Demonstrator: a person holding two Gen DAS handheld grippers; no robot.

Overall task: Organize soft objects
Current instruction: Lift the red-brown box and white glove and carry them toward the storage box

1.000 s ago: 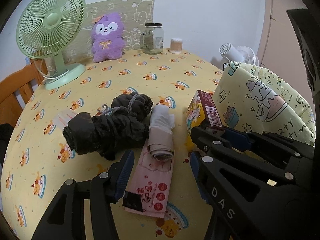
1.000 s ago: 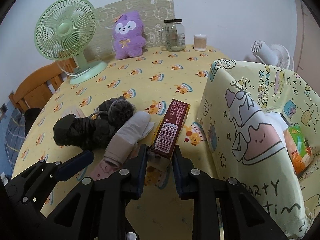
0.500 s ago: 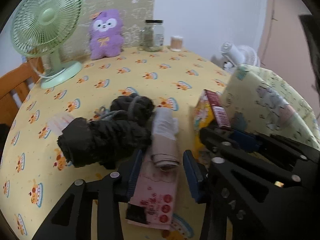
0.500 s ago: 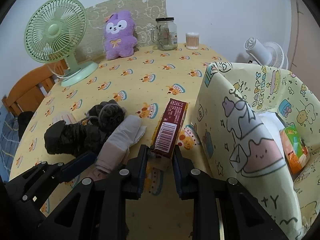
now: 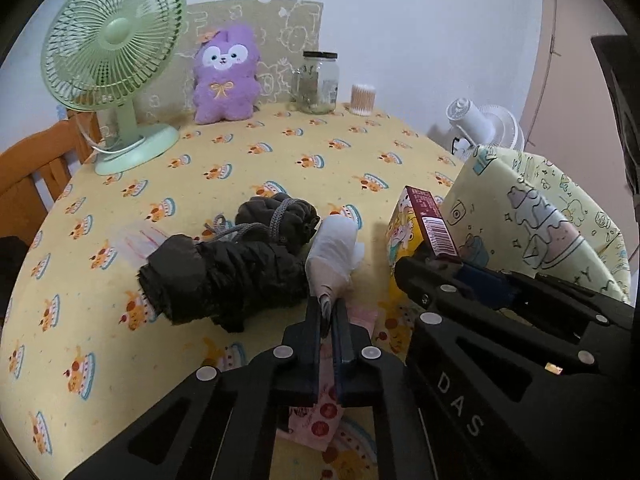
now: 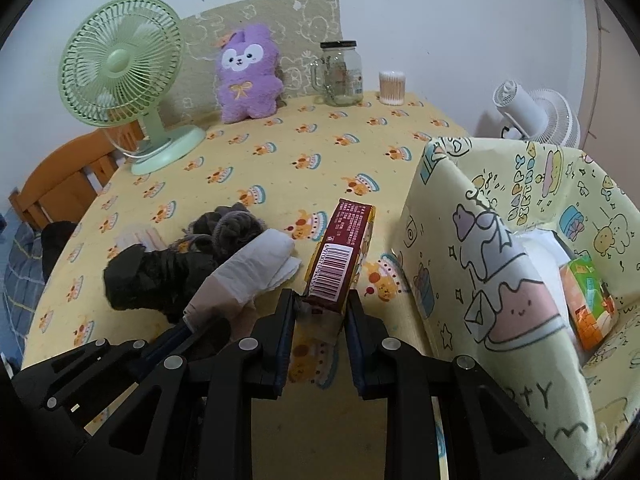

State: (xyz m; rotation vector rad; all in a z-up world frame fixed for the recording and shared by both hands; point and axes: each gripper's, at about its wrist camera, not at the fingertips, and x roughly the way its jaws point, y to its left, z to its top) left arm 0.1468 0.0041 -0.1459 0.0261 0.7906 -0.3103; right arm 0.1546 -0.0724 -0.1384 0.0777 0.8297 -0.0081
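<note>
Two items are in hand, none of the table pile binned yet as far as visible. Left gripper (image 5: pixel 327 322): jaws nearly together, pinched on the near end of the white cloth roll (image 5: pixel 334 252), which lies beside the black bundle (image 5: pixel 224 276). Right gripper (image 6: pixel 320 332): jaws clamped on the near end of the yellow packet (image 6: pixel 344 258), held just left of the cartoon-print bin (image 6: pixel 500 280) at the right. Bin already holds something white and an orange-green pack (image 6: pixel 586 300). Left on the table: black bundle, grey drawstring pouch (image 5: pixel 280 216), pink packet (image 5: pixel 320 420) under the left gripper. Judgement: early to midway; both held items next go right into the bin
</note>
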